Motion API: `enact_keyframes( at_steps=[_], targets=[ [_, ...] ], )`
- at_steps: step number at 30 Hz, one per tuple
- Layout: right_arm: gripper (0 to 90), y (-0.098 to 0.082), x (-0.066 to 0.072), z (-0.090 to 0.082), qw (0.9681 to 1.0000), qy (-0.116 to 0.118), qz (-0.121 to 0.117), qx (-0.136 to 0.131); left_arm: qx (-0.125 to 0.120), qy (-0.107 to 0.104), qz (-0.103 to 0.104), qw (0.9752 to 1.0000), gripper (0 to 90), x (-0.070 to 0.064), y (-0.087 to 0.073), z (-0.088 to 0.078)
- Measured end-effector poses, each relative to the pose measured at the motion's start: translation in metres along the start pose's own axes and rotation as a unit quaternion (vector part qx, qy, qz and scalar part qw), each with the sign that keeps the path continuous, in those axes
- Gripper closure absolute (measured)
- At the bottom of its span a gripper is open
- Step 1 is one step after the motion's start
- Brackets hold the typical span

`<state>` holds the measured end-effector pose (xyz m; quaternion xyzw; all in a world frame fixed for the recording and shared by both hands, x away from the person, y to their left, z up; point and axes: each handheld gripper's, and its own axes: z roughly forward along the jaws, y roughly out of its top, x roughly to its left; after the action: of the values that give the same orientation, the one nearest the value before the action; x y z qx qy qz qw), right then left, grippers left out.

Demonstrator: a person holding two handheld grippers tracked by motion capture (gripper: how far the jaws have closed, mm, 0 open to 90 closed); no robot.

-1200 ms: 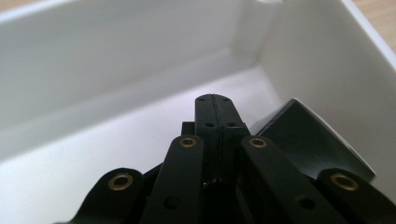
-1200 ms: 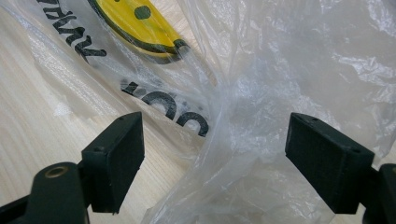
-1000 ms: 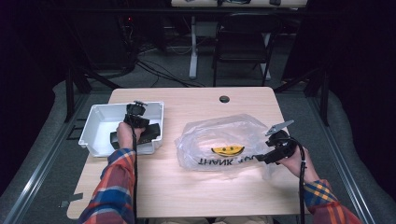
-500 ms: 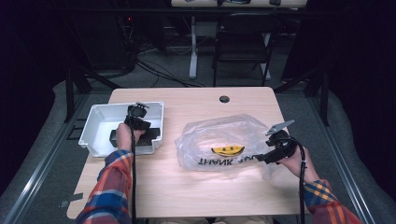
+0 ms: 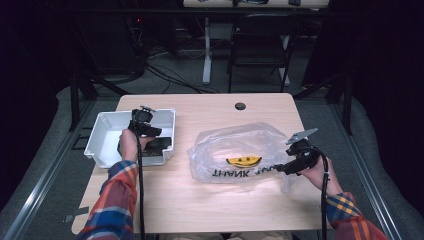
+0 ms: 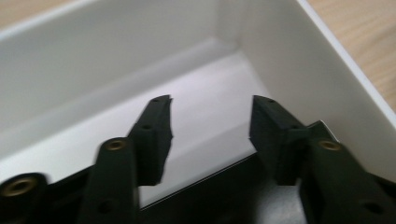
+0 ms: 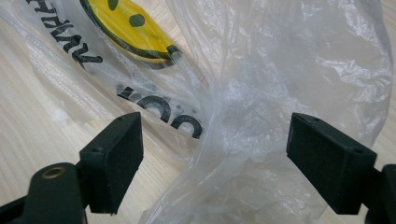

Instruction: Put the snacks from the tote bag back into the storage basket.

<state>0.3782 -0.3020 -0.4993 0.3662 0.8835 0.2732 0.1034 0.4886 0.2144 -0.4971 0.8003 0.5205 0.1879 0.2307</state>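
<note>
Wooden table (image 5: 165, 200): the left gripper (image 6: 210, 126), jaws just opened and empty, hangs in a white bin (image 5: 105, 132) over a dark object (image 5: 159, 145). Right gripper (image 7: 215, 163) gapes around the bag (image 5: 235, 152), which looks thin, limp, slippery; best pinched at a bunched fold.

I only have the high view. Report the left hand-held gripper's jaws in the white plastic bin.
Observer: Left gripper view: the left hand-held gripper has just been opening its jaws. Nothing sits between the pads, which are above the floor of the white plastic bin.
Operator: Now the right one.
Observer: Right gripper view: the right hand-held gripper stands open. A bunched fold of the clear plastic bag with the yellow smiley lies between its pads, unpinched.
</note>
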Motion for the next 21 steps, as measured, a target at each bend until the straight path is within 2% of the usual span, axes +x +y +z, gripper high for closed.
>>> enact_keyframes(
  at_steps=[3,5,10,17,21],
  targets=[
    [17.9,0.000,0.000,-0.001,1.0000,-0.002,0.001,-0.001,-0.020,0.014,0.006,0.9997,34.1,0.002,-0.001,-0.020],
    [17.6,0.000,0.000,-0.001,1.0000,-0.002,0.002,-0.002,-0.033,0.014,0.006,0.9993,28.9,0.000,-0.003,-0.033],
    [15.9,0.000,0.000,-0.001,1.0000,-0.002,0.001,0.003,-0.056,0.009,0.022,0.9981,23.7,-0.015,-0.015,-0.064],
    [15.8,0.000,0.001,-0.002,1.0000,-0.005,0.001,0.000,-0.055,-0.002,0.060,0.9967,21.9,-0.039,-0.040,-0.091],
    [15.8,0.000,0.001,-0.002,1.0000,-0.008,0.000,0.001,-0.043,-0.002,0.065,0.9970,21.2,-0.048,-0.054,-0.097]
  ],
)
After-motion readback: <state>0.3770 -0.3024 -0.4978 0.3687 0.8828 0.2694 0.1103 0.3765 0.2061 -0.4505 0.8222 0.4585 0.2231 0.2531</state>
